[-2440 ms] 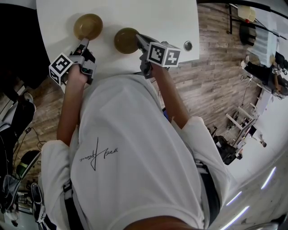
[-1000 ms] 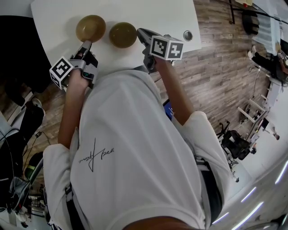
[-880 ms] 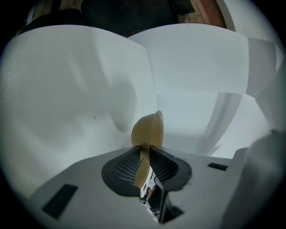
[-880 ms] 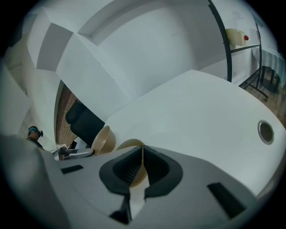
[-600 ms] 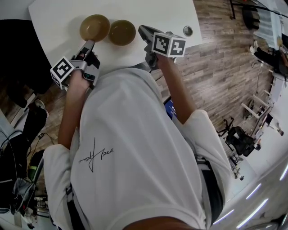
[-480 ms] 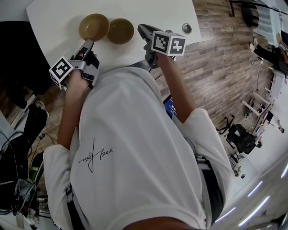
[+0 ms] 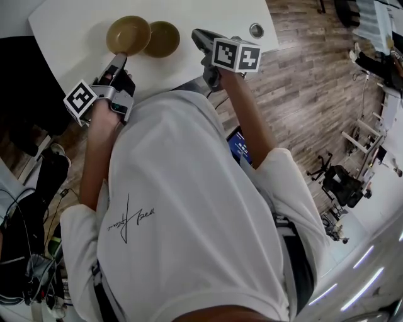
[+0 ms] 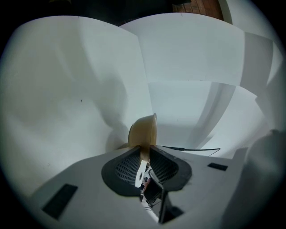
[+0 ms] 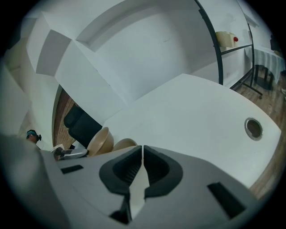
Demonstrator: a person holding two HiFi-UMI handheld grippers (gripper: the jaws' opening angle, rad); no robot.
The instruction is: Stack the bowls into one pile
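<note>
**A:** Where are the bowls?

**B:** Both are at the far left of the white desk (image 7: 75, 19). The first bowl (image 7: 128, 33) is tan and is held by the left gripper (image 7: 120, 60). The second bowl (image 7: 165, 39), the same colour, sits on the desk just to its right.

**A:** Do they touch?

**B:** In the head view the first bowl's rim overlaps the second bowl's left edge, but I cannot tell whether they meet. The right gripper view shows the first bowl tilted.

**A:** How do the left fingers (image 8: 127, 166) stand?

**B:** They are closed on the first bowl's rim, which runs edge-on between them, so the wall is pinched.

**A:** And the right gripper (image 7: 198, 35)?

**B:** Its fingers (image 9: 157, 169) are pressed together, with only a thin slit and nothing between them. It hangs over the desk to the right of both bowls, clear of them. A round cable hole (image 7: 256, 29) lies farther right.
</note>
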